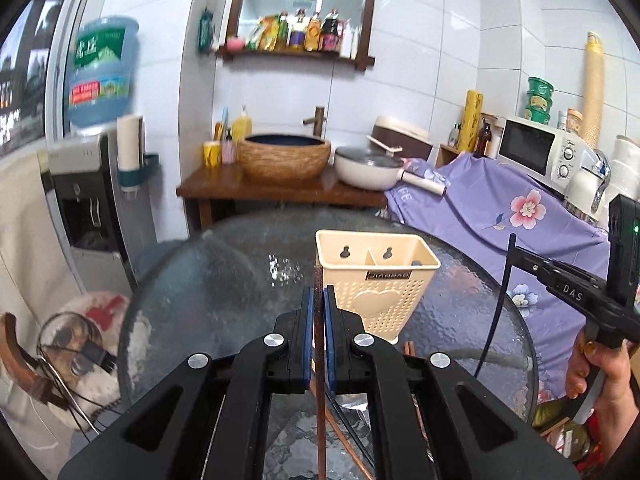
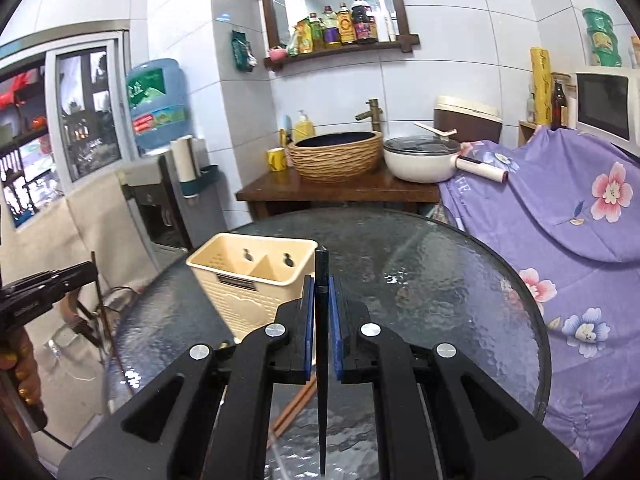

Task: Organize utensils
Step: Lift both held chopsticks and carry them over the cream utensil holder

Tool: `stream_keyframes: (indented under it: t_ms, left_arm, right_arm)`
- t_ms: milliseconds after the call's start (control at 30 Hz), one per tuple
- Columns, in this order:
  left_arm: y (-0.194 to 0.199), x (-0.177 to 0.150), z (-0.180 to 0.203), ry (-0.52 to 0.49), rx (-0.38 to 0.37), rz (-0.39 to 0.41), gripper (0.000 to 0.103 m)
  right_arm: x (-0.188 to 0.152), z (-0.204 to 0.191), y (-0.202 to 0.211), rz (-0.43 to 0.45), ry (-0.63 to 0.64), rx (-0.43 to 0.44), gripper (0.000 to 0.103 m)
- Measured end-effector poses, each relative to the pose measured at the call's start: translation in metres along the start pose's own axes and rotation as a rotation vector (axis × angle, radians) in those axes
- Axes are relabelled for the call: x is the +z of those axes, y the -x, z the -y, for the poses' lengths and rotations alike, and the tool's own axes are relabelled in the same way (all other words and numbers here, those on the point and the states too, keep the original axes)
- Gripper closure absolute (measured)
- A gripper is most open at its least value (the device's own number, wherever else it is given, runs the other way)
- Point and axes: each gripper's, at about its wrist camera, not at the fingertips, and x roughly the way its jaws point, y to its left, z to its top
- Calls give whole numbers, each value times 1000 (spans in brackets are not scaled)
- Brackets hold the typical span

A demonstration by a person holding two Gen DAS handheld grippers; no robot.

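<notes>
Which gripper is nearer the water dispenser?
Left. The left gripper, shut on a brown chopstick, is on the water dispenser side of the holder; the right gripper, shut on a black chopstick, is on the far side.

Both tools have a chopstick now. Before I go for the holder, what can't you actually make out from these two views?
- Left wrist view: brown chopstick's lower end, cut off by the bottom edge.
- Right wrist view: black chopstick's grip point, hidden by the right tool's blue pads.
- Both views: floor of the cream utensil holder, hidden by its front wall.
- Both views: loose chopsticks on the glass table, mostly behind the tools.
</notes>
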Motion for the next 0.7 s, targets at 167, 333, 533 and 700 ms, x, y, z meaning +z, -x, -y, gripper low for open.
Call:
stream_keyframes:
  t_ms: [167, 333, 533, 700]
  left_arm:
    - [5, 4, 2, 2, -11, 13, 98]
    - [10, 15, 1, 1, -13, 30, 98]
    - [10, 41, 2, 12, -42, 27, 98]
    - [9, 80, 3, 42, -88, 32, 98]
  right_arm:
    - [7, -4, 6, 8, -4, 21, 95]
    - [18, -9, 6, 8, -4, 41, 95]
    - [44, -15, 5, 3, 0, 57, 95]
    - [87, -23, 8, -7, 3, 79, 95]
